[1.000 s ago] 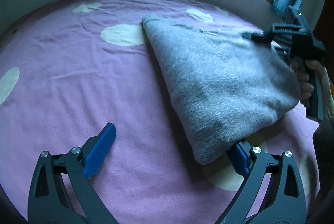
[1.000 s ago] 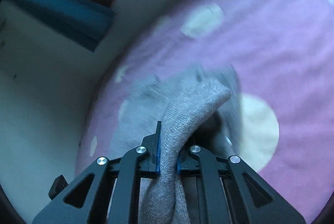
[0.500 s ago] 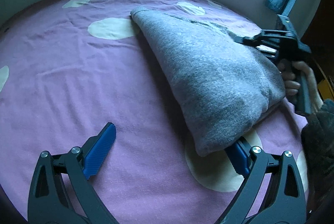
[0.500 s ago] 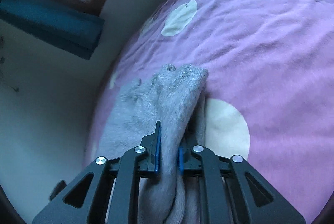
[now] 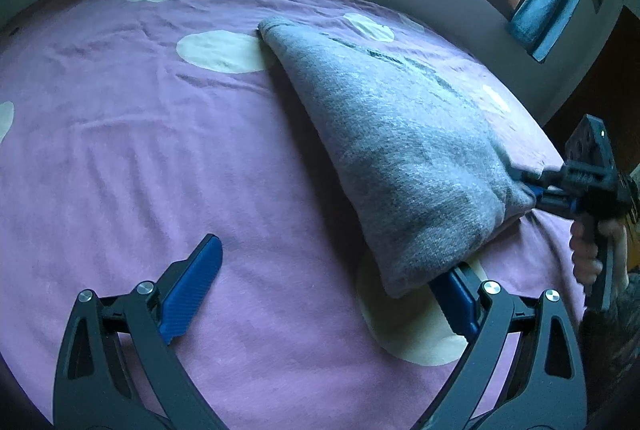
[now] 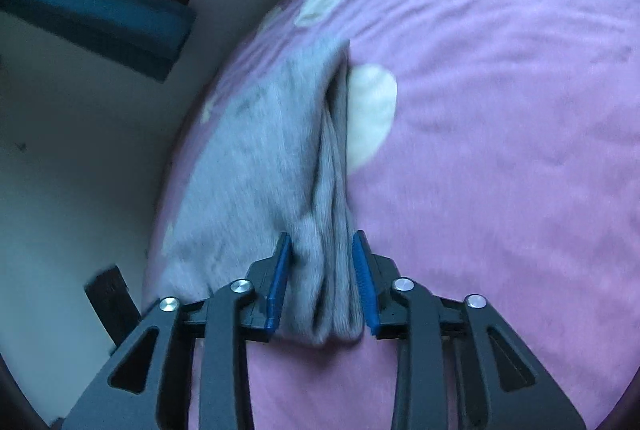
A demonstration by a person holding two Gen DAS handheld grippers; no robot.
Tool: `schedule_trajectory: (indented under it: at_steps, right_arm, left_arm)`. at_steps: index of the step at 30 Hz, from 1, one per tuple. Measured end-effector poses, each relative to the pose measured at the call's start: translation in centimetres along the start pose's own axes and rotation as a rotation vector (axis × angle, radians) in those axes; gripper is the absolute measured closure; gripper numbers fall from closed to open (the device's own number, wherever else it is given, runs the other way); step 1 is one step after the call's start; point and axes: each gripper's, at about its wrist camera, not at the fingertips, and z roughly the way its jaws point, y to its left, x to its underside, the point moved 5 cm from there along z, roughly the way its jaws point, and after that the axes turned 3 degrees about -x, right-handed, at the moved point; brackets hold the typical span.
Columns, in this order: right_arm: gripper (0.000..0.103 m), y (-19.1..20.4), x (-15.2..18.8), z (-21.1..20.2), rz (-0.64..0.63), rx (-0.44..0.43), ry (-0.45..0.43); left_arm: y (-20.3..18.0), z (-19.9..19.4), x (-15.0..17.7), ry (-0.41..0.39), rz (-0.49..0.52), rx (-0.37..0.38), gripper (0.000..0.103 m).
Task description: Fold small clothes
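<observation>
Right now the folded grey knitted garment (image 5: 404, 149) lies toward the purple polka-dot bedspread's (image 5: 160, 157) right edge, its bunched corner between the right gripper's (image 6: 322, 280) part-open jaws — any tug could unfold it — while the left gripper (image 5: 332, 294) gapes empty.

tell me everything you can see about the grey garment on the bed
The grey garment is a soft, fuzzy knit, folded over into a thick wedge on the purple spotted bedspread. Faint dark marks cross its top. The right hand-held gripper has its bunched corner between its fingers; the open left hand-held gripper has one finger under the near edge.
</observation>
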Motion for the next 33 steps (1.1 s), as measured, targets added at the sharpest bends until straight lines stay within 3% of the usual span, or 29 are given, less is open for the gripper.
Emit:
schedule_trajectory:
  at_steps: [3,7,10,13,18,21,24,27,33]
  right_arm:
    - [0.088,-0.3,0.5,0.0,0.002,-0.012,-0.016]
    - [0.089,-1.1,0.7,0.1,0.049,-0.091,-0.030]
    - [0.089,-1.3,0.8,-0.1,0.061,-0.120,-0.037]
    - [0.083,-1.3,0.9,-0.7,0.057,-0.126,-0.045]
    - [0.060,-0.7,0.7,-1.4,0.046,-0.133,-0.077]
    - [0.059,-0.2,1.0,-1.1,0.007,-0.100,-0.066]
    - [0.060,0.7,1.4,-0.7,-0.063,-0.041,-0.057]
    - [0.078,0.6,1.7,-0.3,-0.106,0.029,-0.045]
    - [0.084,-0.4,1.6,-0.5,-0.059,-0.032,-0.054]
  left_arm:
    - [0.1,-0.1,0.2,0.004,0.006,-0.014,0.006]
    - [0.1,-0.3,0.2,-0.001,0.007,-0.014,0.006]
    - [0.3,-1.5,0.4,-0.017,-0.026,0.039,0.006]
    - [0.4,-2.8,0.5,-0.031,-0.073,0.114,0.006]
    - [0.5,-3.4,-1.3,-0.059,-0.173,0.203,0.006]
    - [0.2,-1.5,-2.0,-0.029,-0.175,0.176,0.006]
    - [-0.4,0.6,-1.5,0.014,-0.114,0.086,0.009]
    - [-1.2,1.2,-0.9,-0.006,-0.008,-0.005,0.017]
    - [-1.2,1.2,-1.1,-0.004,-0.014,0.006,0.019]
